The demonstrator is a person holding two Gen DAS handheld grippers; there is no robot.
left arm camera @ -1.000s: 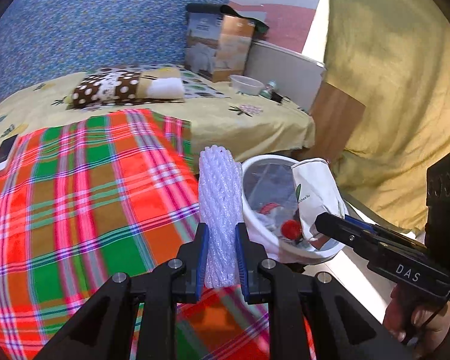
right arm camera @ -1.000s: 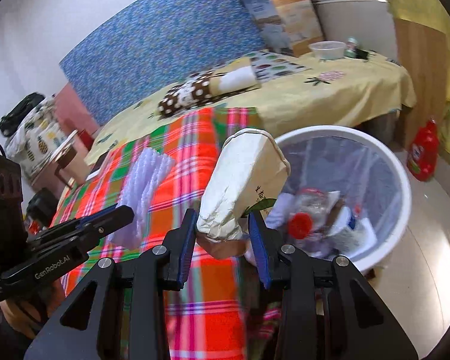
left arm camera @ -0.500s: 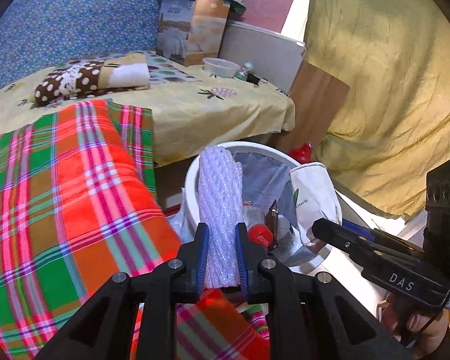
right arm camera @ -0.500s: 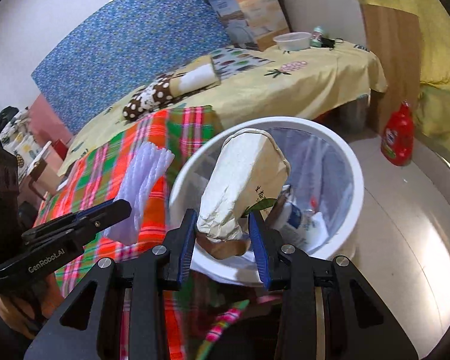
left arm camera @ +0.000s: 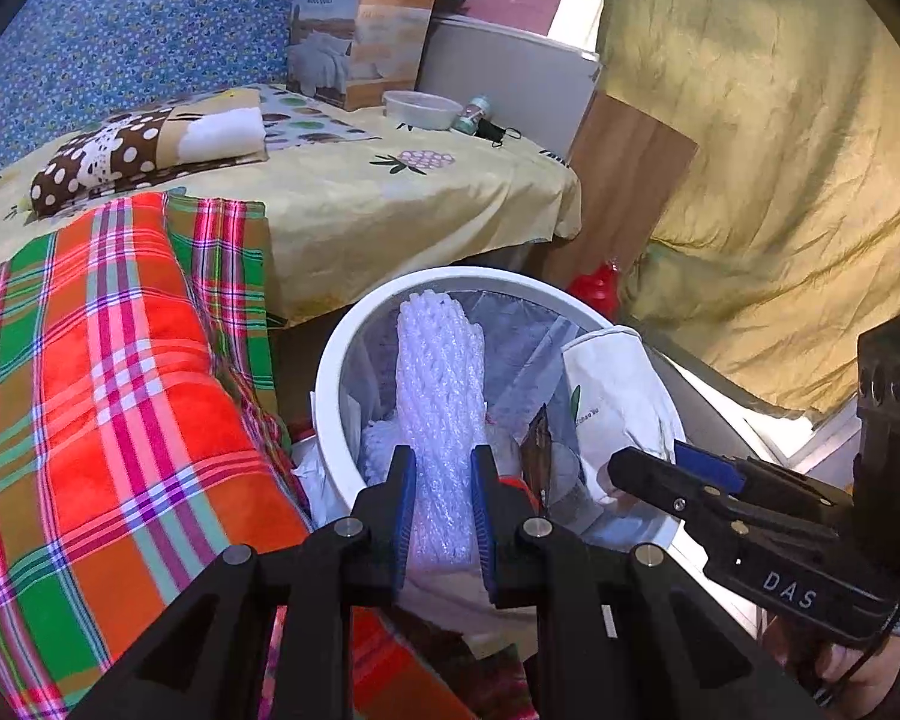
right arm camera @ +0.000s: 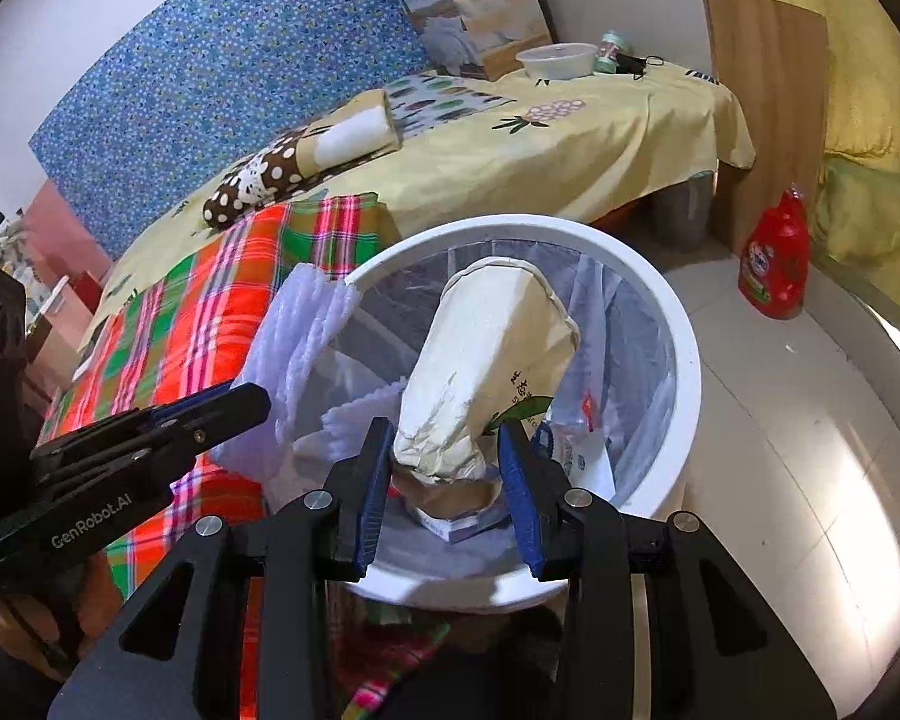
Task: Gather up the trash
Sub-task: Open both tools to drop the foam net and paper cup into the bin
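- One plaid blanket [left arm camera: 120,396] is seen at left of frame.
- One white bin [right arm camera: 684,360] is centred, trash inside.
- One paper bag [right arm camera: 486,360] is clamped by the right gripper [right arm camera: 444,468] above the bin.
- One foam net sleeve [left arm camera: 441,396] is clamped by the left gripper [left arm camera: 444,498], over the bin.

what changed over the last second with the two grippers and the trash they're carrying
Both grippers moved from over the plaid blanket to above the white bin. The foam net in the left gripper and the paper bag in the right gripper now hang over the bin's opening. Unchanged: both grips, nothing released yet.
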